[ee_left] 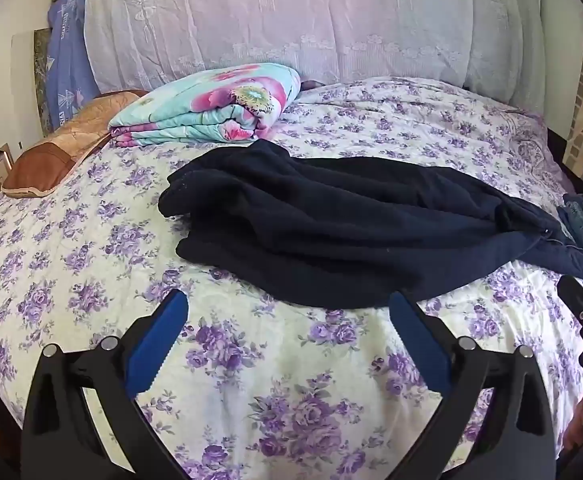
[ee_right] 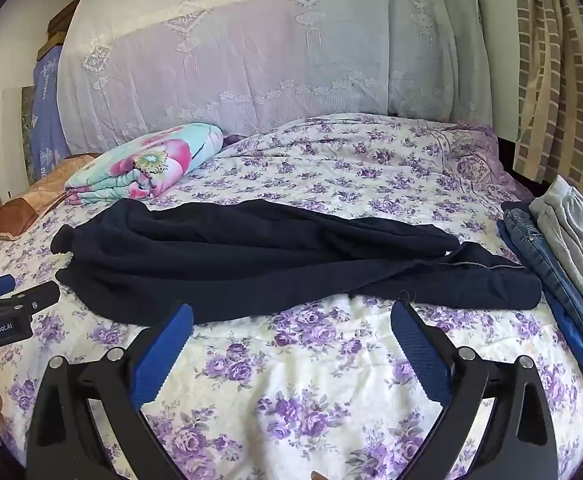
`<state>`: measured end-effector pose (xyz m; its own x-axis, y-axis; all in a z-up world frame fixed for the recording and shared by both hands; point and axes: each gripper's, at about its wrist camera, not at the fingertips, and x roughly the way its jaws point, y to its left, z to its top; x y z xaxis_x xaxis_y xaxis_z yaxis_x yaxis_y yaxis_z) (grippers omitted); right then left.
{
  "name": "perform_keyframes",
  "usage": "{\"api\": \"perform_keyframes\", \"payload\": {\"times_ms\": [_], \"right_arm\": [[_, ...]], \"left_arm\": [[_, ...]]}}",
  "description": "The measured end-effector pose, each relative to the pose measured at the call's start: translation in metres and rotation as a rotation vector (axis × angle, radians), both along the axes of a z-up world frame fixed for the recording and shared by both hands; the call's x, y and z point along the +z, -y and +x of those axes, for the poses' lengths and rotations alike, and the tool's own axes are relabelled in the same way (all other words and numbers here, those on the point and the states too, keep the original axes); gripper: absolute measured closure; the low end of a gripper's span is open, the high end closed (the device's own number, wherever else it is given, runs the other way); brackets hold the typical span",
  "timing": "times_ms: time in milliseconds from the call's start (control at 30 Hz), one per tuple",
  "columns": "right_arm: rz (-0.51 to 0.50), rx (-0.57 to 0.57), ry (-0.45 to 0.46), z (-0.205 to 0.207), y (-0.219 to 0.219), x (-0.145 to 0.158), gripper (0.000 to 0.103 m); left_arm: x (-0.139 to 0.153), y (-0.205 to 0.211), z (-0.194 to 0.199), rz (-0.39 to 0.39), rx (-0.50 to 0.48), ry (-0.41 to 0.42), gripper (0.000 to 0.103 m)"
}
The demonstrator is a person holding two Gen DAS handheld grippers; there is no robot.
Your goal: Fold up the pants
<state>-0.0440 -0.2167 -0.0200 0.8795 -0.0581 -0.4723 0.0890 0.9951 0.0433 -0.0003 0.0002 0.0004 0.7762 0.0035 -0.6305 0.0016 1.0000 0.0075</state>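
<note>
**Navy pants flat on bed, both grippers empty**

Blue-padded jaws spread wide on my left gripper (ee_left: 287,300) and right gripper (ee_right: 291,312), both tilted down over bare floral bedspread (ee_left: 251,360), nothing between the pads. Pants (ee_right: 251,256) lie rumpled just past the fingertips, near hem free, running crosswise. Right end sits close to a stack of folded clothes (ee_right: 563,232). Behind: open sheet, then folded floral quilt (ee_left: 211,108) far-left.
</note>
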Motion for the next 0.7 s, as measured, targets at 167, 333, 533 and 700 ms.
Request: {"api": "perform_keyframes", "payload": {"times_ms": [167,333,533,700], "right_arm": [[0.007,0.001,0.0,-0.0008,0.0003,0.0008,0.003],[0.006,-0.002,0.002,-0.0022,0.0012,0.0022,0.003],[0.007,-0.002,0.005,-0.0056,0.0003,0.005,0.003],[0.012,-0.003,0.009,-0.0066,0.0018,0.0067,0.003]], "left_arm": [[0.0003,0.003,-0.0018,0.017,0.01,-0.002,0.004],[-0.0017,-0.0055,-0.0029,-0.016,0.009,-0.017,0.004],[-0.004,-0.0059,-0.0037,-0.021,0.011,-0.02,0.004],[-0.0052,-0.0063,-0.0042,-0.022,0.013,-0.02,0.004]]}}
